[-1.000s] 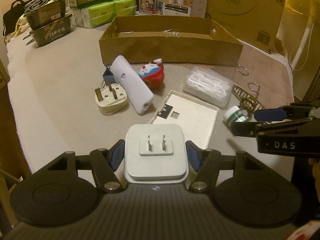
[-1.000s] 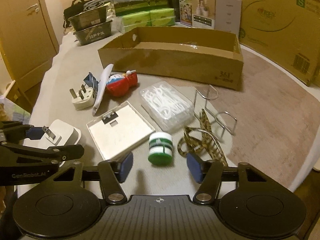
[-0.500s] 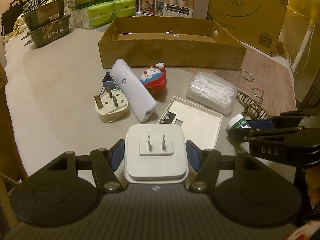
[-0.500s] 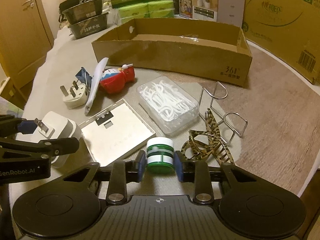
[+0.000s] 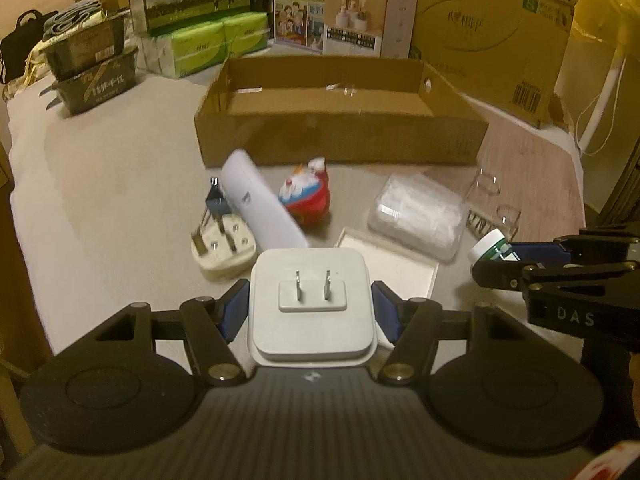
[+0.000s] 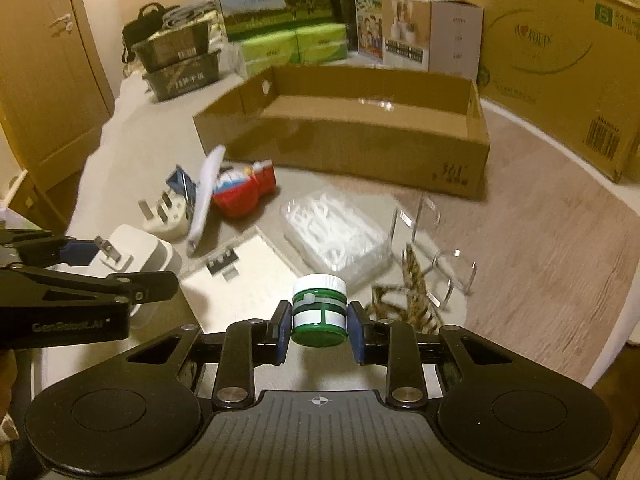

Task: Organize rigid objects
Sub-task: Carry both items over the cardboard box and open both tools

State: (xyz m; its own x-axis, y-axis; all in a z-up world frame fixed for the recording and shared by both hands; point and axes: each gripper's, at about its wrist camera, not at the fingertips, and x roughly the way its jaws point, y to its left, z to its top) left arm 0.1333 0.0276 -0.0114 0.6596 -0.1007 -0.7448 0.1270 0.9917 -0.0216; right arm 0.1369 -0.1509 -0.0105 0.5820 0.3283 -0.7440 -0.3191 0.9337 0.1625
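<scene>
The left gripper (image 5: 311,309) grips the white charger (image 5: 311,304); the right gripper (image 6: 319,330) is clamped on the green jar (image 6: 319,310). The cardboard box (image 6: 360,140) lies straight ahead of both, beyond the clutter, seemingly nearer the right one.

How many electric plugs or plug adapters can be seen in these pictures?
2. The white two-pin adapter is held between the fingers of the left gripper. The cream three-pin plug lies on the table, beside the white remote-like bar. None seems hidden.
</scene>
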